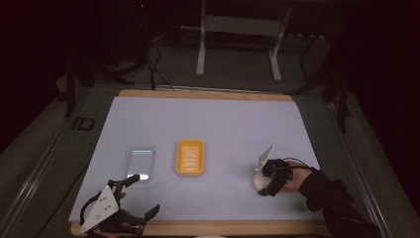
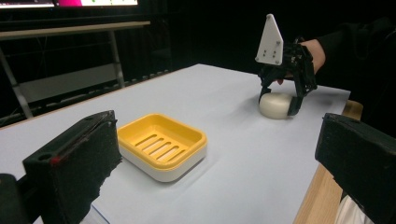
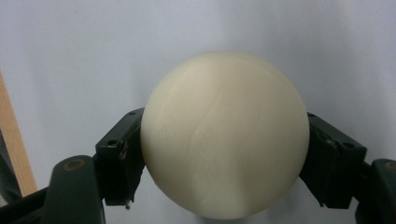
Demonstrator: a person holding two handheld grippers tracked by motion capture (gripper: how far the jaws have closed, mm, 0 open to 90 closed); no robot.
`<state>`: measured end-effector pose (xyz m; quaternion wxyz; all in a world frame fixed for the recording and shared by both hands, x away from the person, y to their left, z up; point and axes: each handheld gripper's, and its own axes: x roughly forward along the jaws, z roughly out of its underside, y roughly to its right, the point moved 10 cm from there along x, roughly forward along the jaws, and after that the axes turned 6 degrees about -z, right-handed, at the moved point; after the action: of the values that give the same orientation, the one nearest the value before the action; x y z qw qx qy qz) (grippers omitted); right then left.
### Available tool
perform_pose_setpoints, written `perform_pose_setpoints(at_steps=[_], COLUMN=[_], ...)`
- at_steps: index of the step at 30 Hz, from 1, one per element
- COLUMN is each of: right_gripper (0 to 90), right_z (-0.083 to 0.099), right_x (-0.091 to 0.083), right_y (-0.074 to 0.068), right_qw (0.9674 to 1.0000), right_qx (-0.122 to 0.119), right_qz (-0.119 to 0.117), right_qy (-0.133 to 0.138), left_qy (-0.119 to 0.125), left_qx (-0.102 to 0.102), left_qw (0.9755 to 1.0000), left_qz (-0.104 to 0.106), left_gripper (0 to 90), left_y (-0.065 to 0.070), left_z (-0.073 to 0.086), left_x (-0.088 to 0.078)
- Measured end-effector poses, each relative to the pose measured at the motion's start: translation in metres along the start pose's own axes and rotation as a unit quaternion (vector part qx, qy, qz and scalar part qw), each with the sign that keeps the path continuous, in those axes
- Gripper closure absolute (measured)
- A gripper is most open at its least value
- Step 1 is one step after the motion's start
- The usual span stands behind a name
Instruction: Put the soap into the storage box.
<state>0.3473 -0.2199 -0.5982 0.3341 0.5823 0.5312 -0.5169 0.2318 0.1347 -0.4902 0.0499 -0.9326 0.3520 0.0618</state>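
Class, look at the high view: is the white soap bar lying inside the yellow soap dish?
No, the soap bar lies on the table between the right gripper's jaws, apart from the soap dish.

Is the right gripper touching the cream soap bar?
Touching. In the right gripper view, the right gripper has both jaws pressed against the sides of the soap bar, with no gap visible.

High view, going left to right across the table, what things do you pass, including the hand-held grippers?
Left hand-held gripper → clear plastic tray → yellow soap dish → cream soap bar, clamped in the right hand-held gripper.
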Motion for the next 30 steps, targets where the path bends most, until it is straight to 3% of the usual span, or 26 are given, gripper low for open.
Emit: perform_pose_setpoints(at_steps=[9, 22, 30], right_gripper=[25.0, 25.0, 25.0], right_z=[-0.001, -0.016, -0.027], right_x=[-0.007, -0.052, -0.071], right_y=[-0.002, 0.006, 0.014], right_qw=[0.9999, 0.9995, 0.9994], right_qx=[-0.01, -0.02, -0.02], right_qz=[0.001, 0.023, 0.029], right_qy=[-0.01, 0.009, 0.005], left_qy=[0.0, 0.001, 0.001], left_qx=[0.0, 0.0, 0.0], left_qw=[1.0, 1.0, 1.0], left_qz=[0.0, 0.001, 0.0], left_gripper=[0.1, 0.1, 0.1], left_y=[0.0, 0.0, 0.0], left_z=[0.0, 0.0, 0.0], left_x=[0.0, 0.0, 0.0])
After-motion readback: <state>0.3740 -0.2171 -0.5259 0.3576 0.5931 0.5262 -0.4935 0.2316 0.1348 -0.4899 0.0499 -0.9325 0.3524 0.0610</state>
